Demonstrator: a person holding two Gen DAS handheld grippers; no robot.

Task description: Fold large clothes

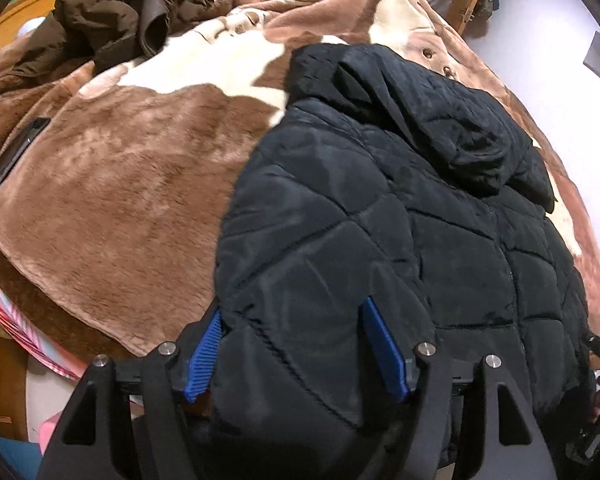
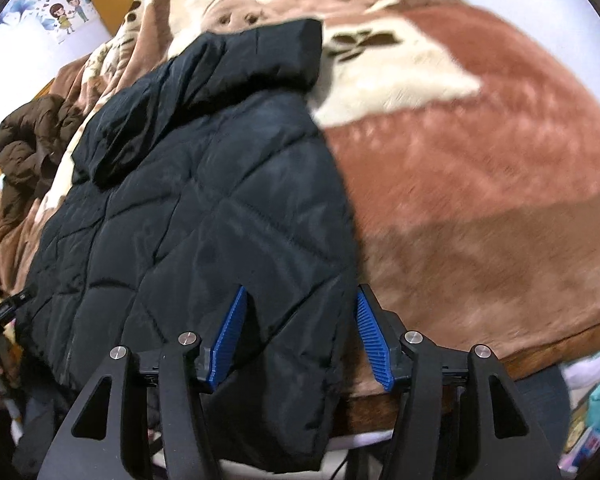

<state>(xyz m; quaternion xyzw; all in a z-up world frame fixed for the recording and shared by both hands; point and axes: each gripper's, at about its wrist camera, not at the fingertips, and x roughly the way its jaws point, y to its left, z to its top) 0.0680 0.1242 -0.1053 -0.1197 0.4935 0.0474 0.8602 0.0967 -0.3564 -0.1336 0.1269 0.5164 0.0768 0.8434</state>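
Black quilted jacket [image 1: 380, 208] is lying on plush blanket [image 1: 132, 184], no legible label. Left gripper [image 1: 296, 344] and right gripper [image 2: 300, 328] are standing spread around its hem, pads seemingly not pressing.

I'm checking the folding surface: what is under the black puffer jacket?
The black puffer jacket lies on a brown-and-cream plush blanket, its hem hanging off the near edge. Whatever lies beneath its middle is covered from view.

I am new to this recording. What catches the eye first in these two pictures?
First, the black quilted hooded jacket lying flat on the brown-and-cream plush blanket. Then the blue-padded left gripper and right gripper, each open around the hem. A crumpled brown puffer coat lies behind.
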